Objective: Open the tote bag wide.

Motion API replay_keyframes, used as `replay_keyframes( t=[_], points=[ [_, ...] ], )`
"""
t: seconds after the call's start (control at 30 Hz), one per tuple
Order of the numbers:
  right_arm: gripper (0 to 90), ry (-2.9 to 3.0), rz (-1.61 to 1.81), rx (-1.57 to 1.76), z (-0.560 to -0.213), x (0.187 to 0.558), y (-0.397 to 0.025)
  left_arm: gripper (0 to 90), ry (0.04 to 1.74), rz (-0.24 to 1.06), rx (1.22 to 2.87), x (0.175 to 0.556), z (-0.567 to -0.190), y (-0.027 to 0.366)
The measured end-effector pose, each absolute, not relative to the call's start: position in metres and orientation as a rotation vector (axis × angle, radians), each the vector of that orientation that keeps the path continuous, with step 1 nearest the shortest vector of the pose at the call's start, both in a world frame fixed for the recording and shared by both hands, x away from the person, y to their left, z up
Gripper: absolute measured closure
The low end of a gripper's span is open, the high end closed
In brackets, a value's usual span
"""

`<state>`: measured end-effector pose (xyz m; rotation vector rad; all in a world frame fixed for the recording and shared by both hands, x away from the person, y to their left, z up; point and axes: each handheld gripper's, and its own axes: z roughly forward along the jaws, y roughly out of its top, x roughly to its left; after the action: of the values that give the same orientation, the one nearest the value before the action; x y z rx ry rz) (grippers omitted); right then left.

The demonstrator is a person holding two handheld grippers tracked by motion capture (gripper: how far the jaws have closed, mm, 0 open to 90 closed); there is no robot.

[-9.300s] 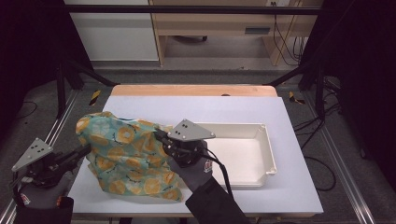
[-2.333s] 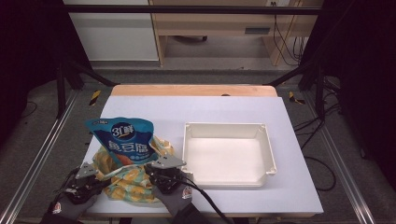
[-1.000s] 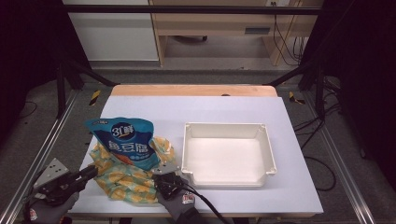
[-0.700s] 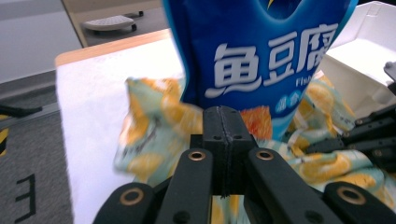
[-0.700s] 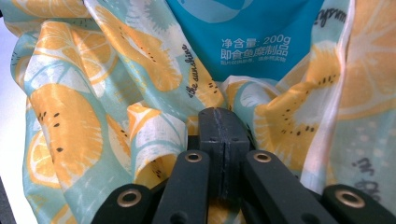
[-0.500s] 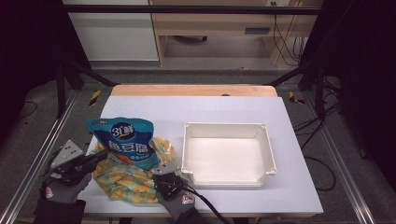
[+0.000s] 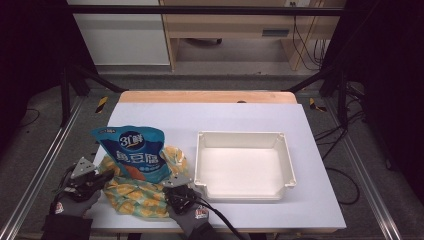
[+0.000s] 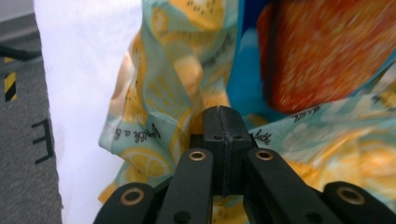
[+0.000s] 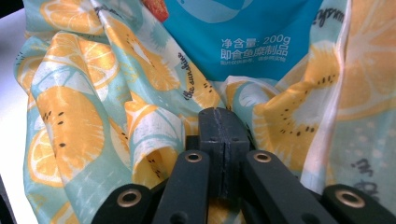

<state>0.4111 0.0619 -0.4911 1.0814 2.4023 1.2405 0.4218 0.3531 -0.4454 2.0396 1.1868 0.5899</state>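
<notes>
At the front left corner of the white counter (image 7: 250, 115), the left gripper (image 7: 102, 177) is resting with its fingers closed together, seemingly holding nothing, right at the left edge of the lemon-print cloth (image 7: 137, 192). The blue snack bag (image 7: 132, 157) is lying on this cloth, with its long axis running toward the far edge, just beyond both grippers. The right gripper (image 7: 176, 196) is sitting at the cloth's front right edge, fingers also closed on nothing that I can see, roughly as near to the bag as the left one. Further right, the white tray (image 7: 285, 150) is standing empty, just beside the cloth.
</notes>
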Motion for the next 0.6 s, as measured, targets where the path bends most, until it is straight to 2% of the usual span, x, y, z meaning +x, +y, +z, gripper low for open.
replay_keyframes(
  t=[0.43,0.6],
  points=[
    [90.0,2.387,1.238,1.108,-0.491,0.411,0.06,89.9,1.224,0.564,2.17,0.432,-0.468,0.35],
    [90.0,2.371,1.235,1.123,-0.49,0.41,0.053,89.9,1.23,0.548,2.165,0.433,-0.469,0.35]
  ],
)
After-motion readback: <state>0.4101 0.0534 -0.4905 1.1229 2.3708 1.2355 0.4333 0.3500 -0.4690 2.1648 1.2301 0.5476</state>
